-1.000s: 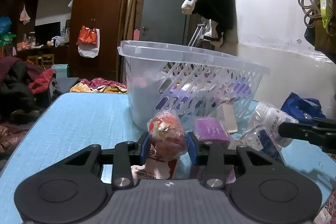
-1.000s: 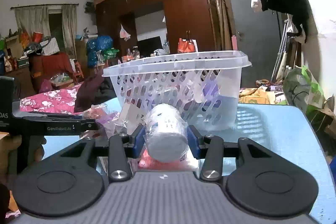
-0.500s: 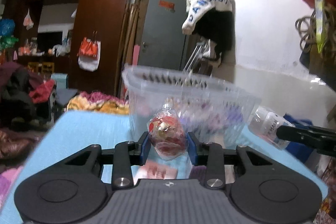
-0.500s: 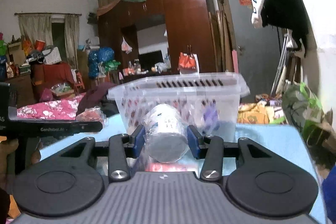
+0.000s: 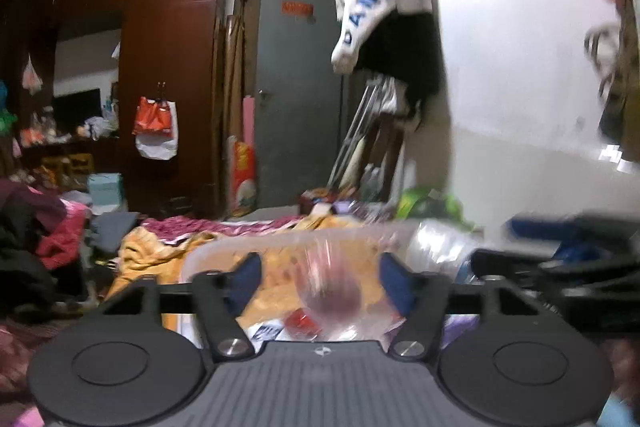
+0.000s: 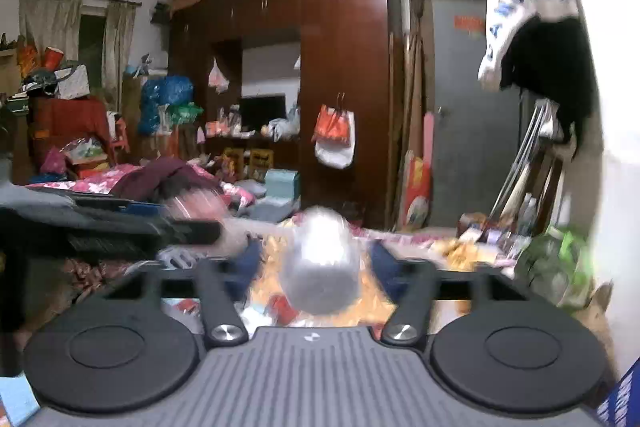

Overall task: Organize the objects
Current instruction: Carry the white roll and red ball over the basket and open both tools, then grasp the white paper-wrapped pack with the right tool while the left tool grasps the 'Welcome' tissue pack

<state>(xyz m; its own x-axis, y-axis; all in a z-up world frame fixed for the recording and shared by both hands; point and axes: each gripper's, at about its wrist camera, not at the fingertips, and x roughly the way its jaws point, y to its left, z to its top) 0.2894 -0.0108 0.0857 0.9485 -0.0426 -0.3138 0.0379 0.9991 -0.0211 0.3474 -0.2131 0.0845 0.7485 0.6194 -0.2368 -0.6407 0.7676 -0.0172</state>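
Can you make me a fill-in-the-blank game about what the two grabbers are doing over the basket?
1. The left gripper is opening around a red ____ wrapped in clear plastic.
2. The right gripper is opening around a white ____.
3. Both things hang above the clear plastic ____.
4. The jacket on the wall has ____ letters.

Missing words: snack; bottle; basket; blue

Left gripper (image 5: pixel 320 277) hovering above a clear plastic basket (image 5: pixel 208 259), blue-padded fingers (image 5: pixel 244 277) opening, well apart from a blurred clear packet with red contents (image 5: pixel 332 297) loose between them, touched by neither pad. Beyond the far rim, a second wrapped clear item (image 5: pixel 436 247) and the other gripper (image 5: pixel 560 267), dark and blurred, at right. Behind, a dark wooden wardrobe (image 5: pixel 168 67), a grey door (image 5: pixel 296 99) and a white garment with blue letters (image 5: pixel 380 11) hanging on the wall.
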